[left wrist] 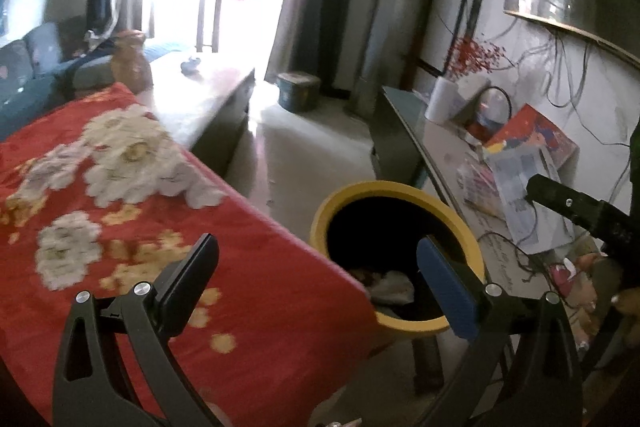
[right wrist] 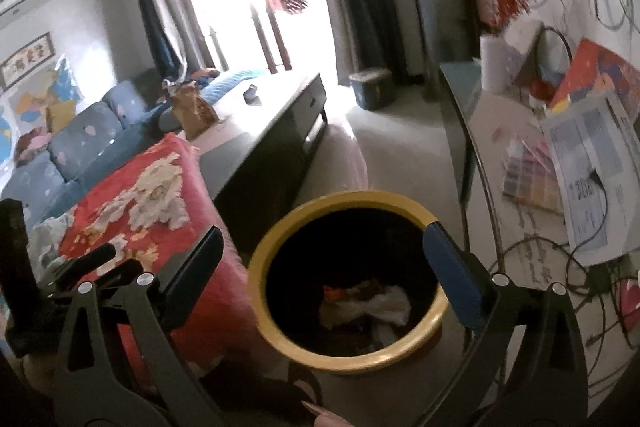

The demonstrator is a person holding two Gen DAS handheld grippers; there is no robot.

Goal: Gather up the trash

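A bin with a yellow rim (left wrist: 400,189) (right wrist: 340,201) and a dark inside stands on the floor beside a table under a red flowered cloth (left wrist: 120,227) (right wrist: 132,211). Crumpled white and orange trash (right wrist: 372,305) (left wrist: 390,285) lies at its bottom. My left gripper (left wrist: 320,267) stands open above the cloth's corner and the bin's near rim, nothing between its fingers. My right gripper (right wrist: 326,259) stands open over the bin's mouth, also with nothing in it. The other gripper's black body shows at the right edge of the left wrist view and the left edge of the right wrist view.
A long low dark table (right wrist: 276,131) with a brown jar (left wrist: 132,61) runs toward a bright window. A blue sofa (right wrist: 80,143) stands at the left. At the right a glass-topped desk (right wrist: 520,155) holds papers, cables and a paper roll (right wrist: 494,61). A blue tub (right wrist: 370,87) sits on the floor.
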